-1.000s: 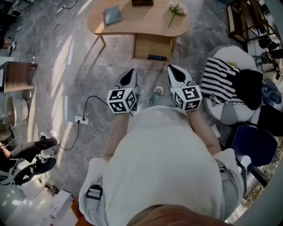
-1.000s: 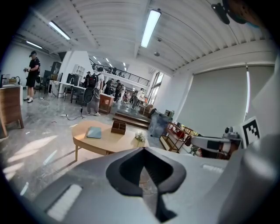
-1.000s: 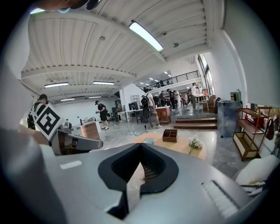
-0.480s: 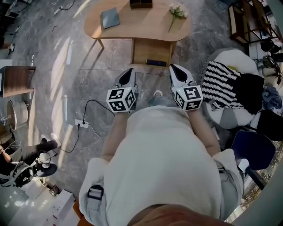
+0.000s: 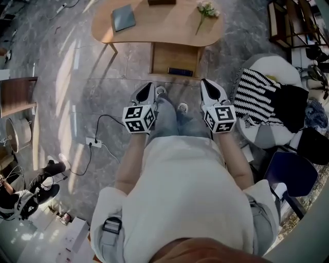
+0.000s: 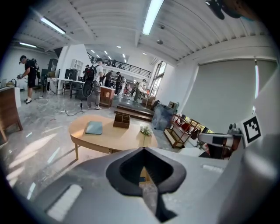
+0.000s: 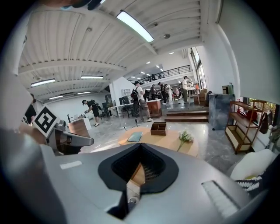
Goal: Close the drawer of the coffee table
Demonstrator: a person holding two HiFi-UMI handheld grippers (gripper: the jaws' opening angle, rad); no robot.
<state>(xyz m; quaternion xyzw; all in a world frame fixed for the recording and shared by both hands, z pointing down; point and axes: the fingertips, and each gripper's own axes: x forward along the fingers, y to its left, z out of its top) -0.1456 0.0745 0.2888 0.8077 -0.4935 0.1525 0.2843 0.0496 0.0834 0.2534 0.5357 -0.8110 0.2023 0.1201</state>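
**Asker:** Where is the drawer?

**Me:** Ahead of me and lower down. The coffee table [image 5: 154,32] stands on the grey stone floor [image 5: 103,92]. Its drawer [image 5: 175,56] hangs out of the near side, pulled open toward me. A dark flat thing [image 5: 181,72] lies along the drawer's front edge. I cannot tell what it is.

**Asker:** And your grippers?

**Me:** I hold my left gripper [image 5: 148,87] and my right gripper [image 5: 207,83] side by side in front of my waist. Both point toward the table and tilt a little downward. Neither touches the drawer, and both are well apart from it.

**Asker:** How do the jaws stand?

**Me:** My left jaws are pressed together at the tips with nothing between them. In the left gripper view, a strip of the drawer's wood shows through the hollow behind the tips. My right jaws are the same, fully closed and empty.

**Asker:** What sits on the tabletop?

**Me:** A blue-grey book [image 5: 123,18] lies toward the left end. A wooden box [image 7: 158,128] sits at the far edge. A sprig of white flowers [image 5: 205,9] lies toward the right end.

**Asker:** Anything beside you?

**Me:** On my right is a white seat [image 5: 272,67] with a black-and-white striped blanket [image 5: 254,92] over it. On my left, a power strip [image 5: 94,140] lies on the floor with its cable trailing.
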